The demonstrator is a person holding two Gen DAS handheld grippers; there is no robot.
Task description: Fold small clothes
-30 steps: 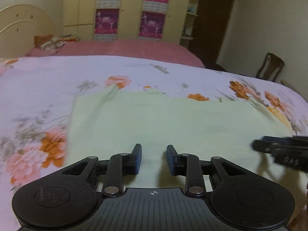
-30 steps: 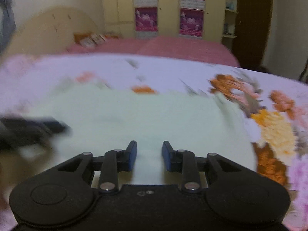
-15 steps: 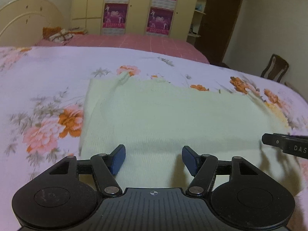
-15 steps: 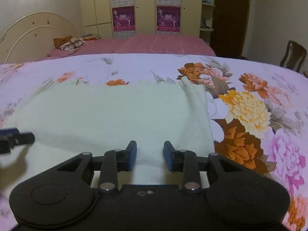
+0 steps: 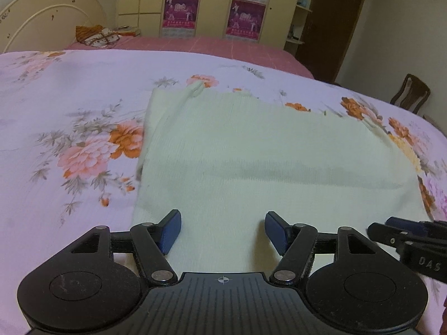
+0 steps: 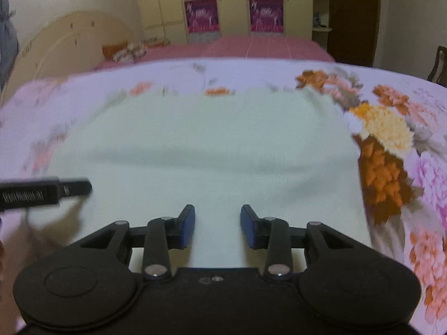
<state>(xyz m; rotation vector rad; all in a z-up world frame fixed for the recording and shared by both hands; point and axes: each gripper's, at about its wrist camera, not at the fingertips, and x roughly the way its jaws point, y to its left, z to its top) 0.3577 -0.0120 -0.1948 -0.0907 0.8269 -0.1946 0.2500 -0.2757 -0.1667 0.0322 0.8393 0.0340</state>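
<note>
Both grippers hovering over a folded garment.
The left gripper [image 5: 223, 231] is standing wide open, the right gripper [image 6: 218, 226] is opening, both empty, above the pale green knit garment [image 5: 251, 150] lying on the floral bedspread [image 5: 69, 106].

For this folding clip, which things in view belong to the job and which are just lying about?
Job: pale green garment; left gripper, open; right gripper, open, jaws just been opening, nothing between them.

Lying about: floral bedsheet; pink bed; wooden chair; purple posters.
</note>
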